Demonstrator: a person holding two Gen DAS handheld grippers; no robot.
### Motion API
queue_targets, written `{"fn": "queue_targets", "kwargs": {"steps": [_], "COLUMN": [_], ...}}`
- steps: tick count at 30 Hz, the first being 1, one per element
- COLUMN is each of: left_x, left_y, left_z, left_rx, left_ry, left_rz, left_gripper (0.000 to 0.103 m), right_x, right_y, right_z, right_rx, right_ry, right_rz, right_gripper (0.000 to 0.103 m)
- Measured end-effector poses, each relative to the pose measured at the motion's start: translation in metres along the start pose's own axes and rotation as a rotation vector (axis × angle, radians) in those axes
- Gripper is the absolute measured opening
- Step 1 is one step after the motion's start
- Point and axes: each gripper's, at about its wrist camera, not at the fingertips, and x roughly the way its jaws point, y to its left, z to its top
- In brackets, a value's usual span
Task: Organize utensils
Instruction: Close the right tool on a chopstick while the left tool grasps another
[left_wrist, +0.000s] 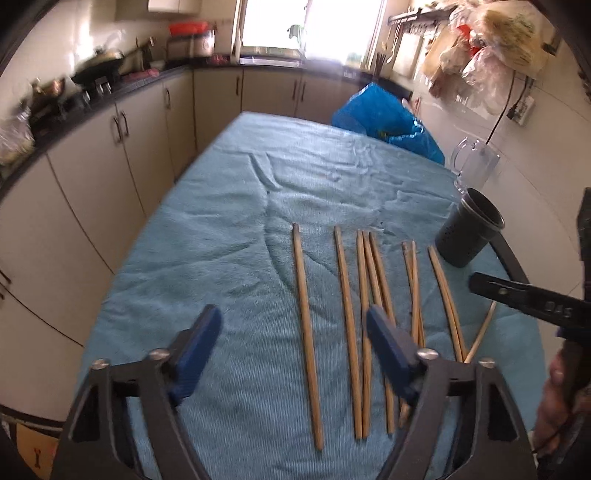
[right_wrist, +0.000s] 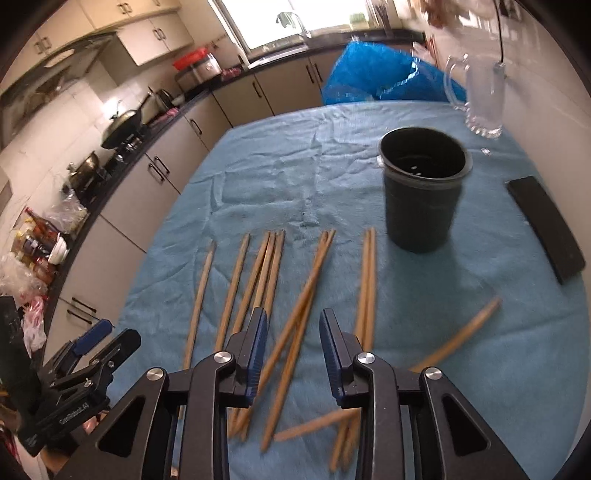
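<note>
Several wooden chopsticks (left_wrist: 306, 332) lie side by side on the blue towel (left_wrist: 221, 221); they also show in the right wrist view (right_wrist: 295, 314). A dark utensil holder (left_wrist: 467, 232) stands upright at their far right, and shows in the right wrist view (right_wrist: 423, 192) looking empty. My left gripper (left_wrist: 293, 347) is open and empty above the leftmost chopsticks. My right gripper (right_wrist: 293, 350) is open and empty, with a crossed pair of chopsticks between its fingers below. One chopstick (right_wrist: 458, 339) lies apart at the right.
A clear glass mug (right_wrist: 478, 96) and a blue plastic bag (right_wrist: 380, 74) sit at the table's far right. A black flat object (right_wrist: 545, 227) lies right of the holder. Kitchen cabinets and a stove with pans (right_wrist: 122, 125) run along the left.
</note>
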Motion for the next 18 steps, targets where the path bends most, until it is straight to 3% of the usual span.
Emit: {"fn": "queue_targets", "kwargs": {"steps": [5, 14, 18], "left_x": [0.038, 0.085, 0.102], "left_y": [0.008, 0.001, 0.001], "left_z": [0.027, 0.055, 0.060], "left_rx": [-0.040, -0.059, -0.053], "left_ry": [0.107, 0.171, 0.189], "left_rz": [-0.058, -0.078, -0.068], "left_gripper": [0.054, 0.053, 0.050], "right_x": [0.043, 0.080, 0.093], "right_y": [-0.008, -0.020, -0.018], "right_z": [0.027, 0.047, 0.051], "right_rx": [0.051, 0.104, 0.099], "right_ry": [0.069, 0.116, 0.131], "right_rz": [-0.040, -0.093, -0.108], "right_gripper": [0.025, 0.024, 0.019]}}
